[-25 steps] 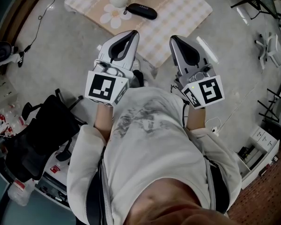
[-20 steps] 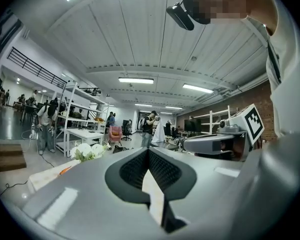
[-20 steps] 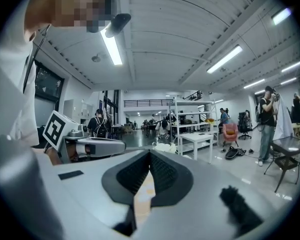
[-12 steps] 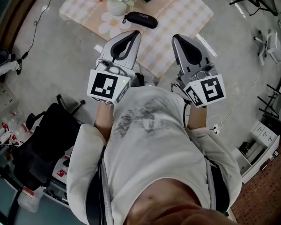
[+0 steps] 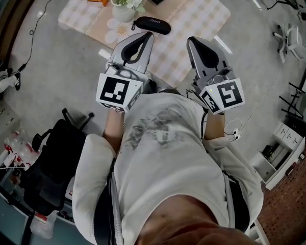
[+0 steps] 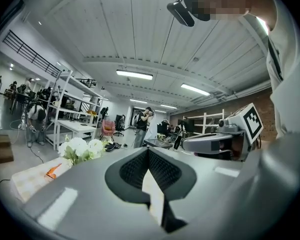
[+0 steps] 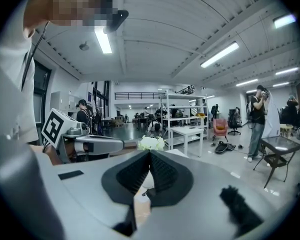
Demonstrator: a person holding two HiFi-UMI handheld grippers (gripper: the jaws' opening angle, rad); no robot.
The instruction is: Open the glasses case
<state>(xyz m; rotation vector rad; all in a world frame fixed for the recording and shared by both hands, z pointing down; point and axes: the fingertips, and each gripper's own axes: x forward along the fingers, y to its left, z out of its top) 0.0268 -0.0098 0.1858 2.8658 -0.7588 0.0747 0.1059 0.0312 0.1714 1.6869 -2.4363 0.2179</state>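
**Glasses case closed, both grippers short of it**

Glasses case, black and oval, lies shut on the checked cloth of a low counter. It sits just beside a vase of white flowers, on the vase's right in the head view.

On the side of the vase nearer the person, the left gripper and the right gripper are held side by side, apart from the case. Each gripper's own view shows its fingers pressed together with nothing between them.

Likely risks from here:
- With the fingers pressed together, neither gripper can take the case. Arriving like this would only push the smooth shell across the cloth.
- The left gripper's path runs close to the vase, and a wide sweep could tip it.
- If only one gripper pulls at the lid, the whole case would probably lift rather than hinge open.
- The seam between lid and base is too small to make out.
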